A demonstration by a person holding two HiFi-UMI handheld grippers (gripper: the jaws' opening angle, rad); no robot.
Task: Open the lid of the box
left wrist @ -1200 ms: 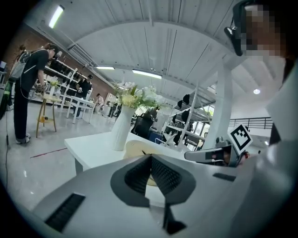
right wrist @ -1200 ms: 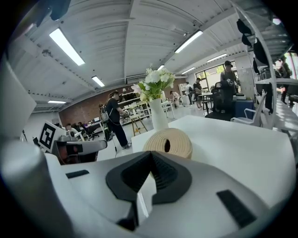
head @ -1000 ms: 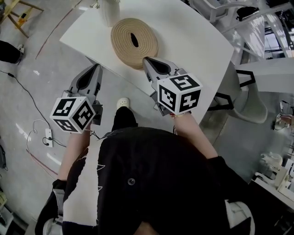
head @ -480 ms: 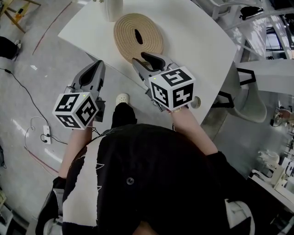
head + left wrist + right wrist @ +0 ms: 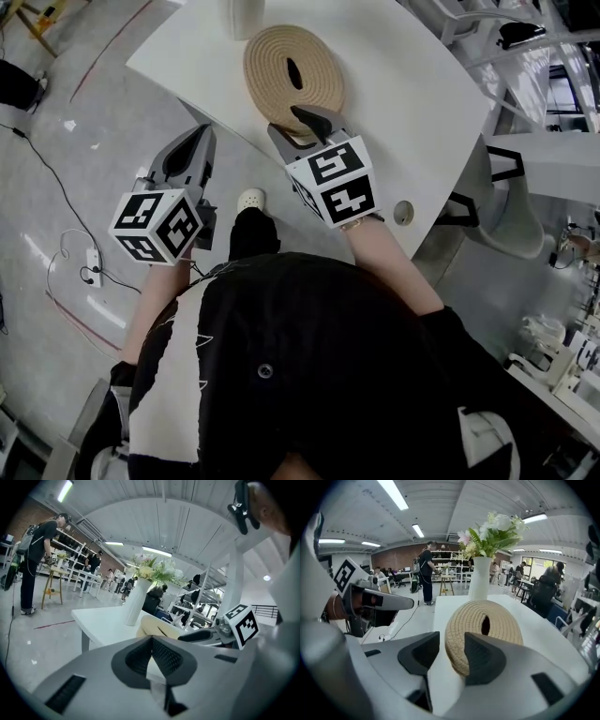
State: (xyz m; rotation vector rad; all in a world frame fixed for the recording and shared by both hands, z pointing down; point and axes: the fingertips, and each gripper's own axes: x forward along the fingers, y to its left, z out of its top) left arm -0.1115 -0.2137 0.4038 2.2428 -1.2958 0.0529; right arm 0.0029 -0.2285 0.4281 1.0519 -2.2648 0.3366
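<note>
A round woven rope box [image 5: 314, 56] [image 5: 506, 620] lies flat on the white table [image 5: 412, 103], a dark slot [image 5: 294, 73] in the middle of its lid. My right gripper [image 5: 292, 125] [image 5: 451, 641] is at the box's near edge. Its jaws are opening, and the near rim sits between them with a gap beside the left jaw. My left gripper [image 5: 192, 138] [image 5: 152, 638] hovers off the table's left edge over the floor, shut and empty, well apart from the box.
A white vase [image 5: 246, 14] [image 5: 479, 576] with flowers [image 5: 492, 531] stands just behind the box. A small round hole [image 5: 403, 213] is in the table near its front right edge. People, tables and shelves fill the room behind.
My right gripper has moved forward to the box's near rim, and its jaws have parted from shut. The left gripper has hardly moved.
</note>
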